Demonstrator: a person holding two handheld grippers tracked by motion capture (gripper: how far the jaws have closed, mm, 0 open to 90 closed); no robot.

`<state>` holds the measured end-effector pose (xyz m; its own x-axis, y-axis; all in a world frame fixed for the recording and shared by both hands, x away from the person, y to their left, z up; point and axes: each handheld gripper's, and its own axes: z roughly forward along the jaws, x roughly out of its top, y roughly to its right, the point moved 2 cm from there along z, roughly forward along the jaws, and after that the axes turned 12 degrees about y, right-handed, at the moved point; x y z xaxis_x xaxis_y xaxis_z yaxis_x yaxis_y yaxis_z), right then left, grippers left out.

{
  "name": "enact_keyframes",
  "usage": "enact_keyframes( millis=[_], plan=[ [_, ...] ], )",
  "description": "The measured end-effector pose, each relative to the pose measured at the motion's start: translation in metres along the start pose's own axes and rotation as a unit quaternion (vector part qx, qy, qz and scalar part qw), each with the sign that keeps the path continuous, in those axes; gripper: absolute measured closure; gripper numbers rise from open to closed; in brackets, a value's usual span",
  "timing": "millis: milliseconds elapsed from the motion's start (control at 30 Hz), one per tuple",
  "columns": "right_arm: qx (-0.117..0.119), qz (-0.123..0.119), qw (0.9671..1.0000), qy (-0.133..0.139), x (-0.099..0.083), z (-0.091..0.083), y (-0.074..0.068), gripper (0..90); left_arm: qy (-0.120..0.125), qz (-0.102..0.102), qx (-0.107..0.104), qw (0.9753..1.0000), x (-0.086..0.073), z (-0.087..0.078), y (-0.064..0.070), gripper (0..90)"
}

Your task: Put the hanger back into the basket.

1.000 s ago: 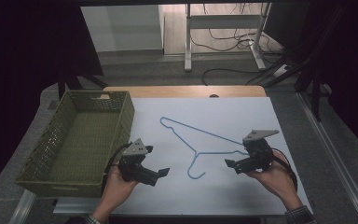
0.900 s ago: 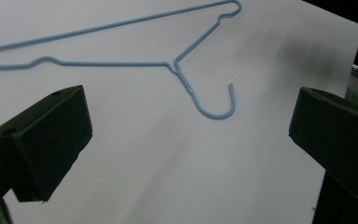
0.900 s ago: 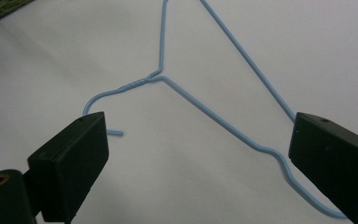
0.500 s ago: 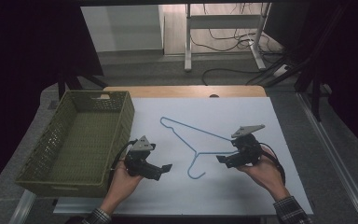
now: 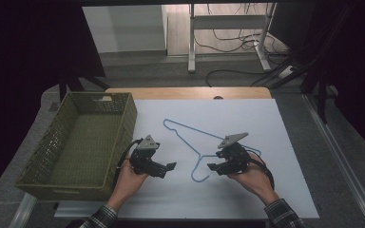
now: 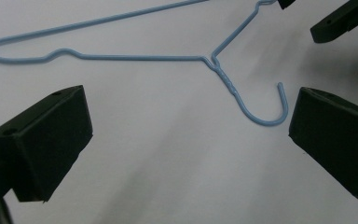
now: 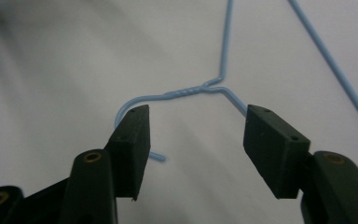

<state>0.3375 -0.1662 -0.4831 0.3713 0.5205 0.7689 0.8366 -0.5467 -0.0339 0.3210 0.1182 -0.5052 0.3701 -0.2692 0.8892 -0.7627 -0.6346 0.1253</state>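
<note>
- Both grippers sit closer to the hanger's hook than 1 s ago: the right gripper (image 5: 215, 168) has moved in from the right side of the mat toward the neck, and the left gripper (image 5: 170, 167) has crept slightly rightward.
- Blue wire hanger (image 5: 204, 142) lies flat on the white mat (image 5: 275, 123), mid-table, right of the green basket (image 5: 52, 183) and well apart from it.
- Right gripper: jaws wide, empty; in the right gripper view they straddle the twisted neck (image 7: 186, 91), one pad (image 7: 133, 144) over the hook's curve, the other pad over the start of a shoulder wire.
- Left gripper: jaws wide, empty; hook (image 6: 265, 119) lies just beside its far jaw, not touching as far as can be told.
- Orientation: hook end points toward the person; the triangle spreads away, its long bar running from far-left to near-right across the mat. Long axis = that diagonal bar.
- Risk 1: wire is thin and flat on the mat, so pads closing above it may miss or pinch only the mat.
- Risk 2: a grip on the hook's curve rather than the neck probably lets the hanger pivot and swing when lifted.
- Risk 3: w/ both grippers converging near the hook, jaws could bump, or nudge the light wire out of line before either closes.
</note>
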Motion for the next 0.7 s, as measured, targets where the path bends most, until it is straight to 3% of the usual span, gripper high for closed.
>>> enact_keyframes(
  millis=[233, 500, 700],
  plan=[
    [0.034, -0.017, 0.9992, -0.010, -0.003, 0.017, -0.015, 56.0, -0.003, -0.010, 0.001, 0.9999, -0.003, 0.001, -0.004, 0.0],
    [0.066, -0.040, 0.9959, -0.047, -0.009, 0.039, -0.036, 74.2, 0.004, -0.008, 0.003, 1.0000, -0.005, 0.001, -0.007, 0.0],
    [0.080, -0.056, 0.9932, -0.064, -0.013, 0.049, -0.045, 78.2, -0.008, -0.004, -0.002, 1.0000, -0.009, 0.005, -0.006, 0.0]
  ],
)
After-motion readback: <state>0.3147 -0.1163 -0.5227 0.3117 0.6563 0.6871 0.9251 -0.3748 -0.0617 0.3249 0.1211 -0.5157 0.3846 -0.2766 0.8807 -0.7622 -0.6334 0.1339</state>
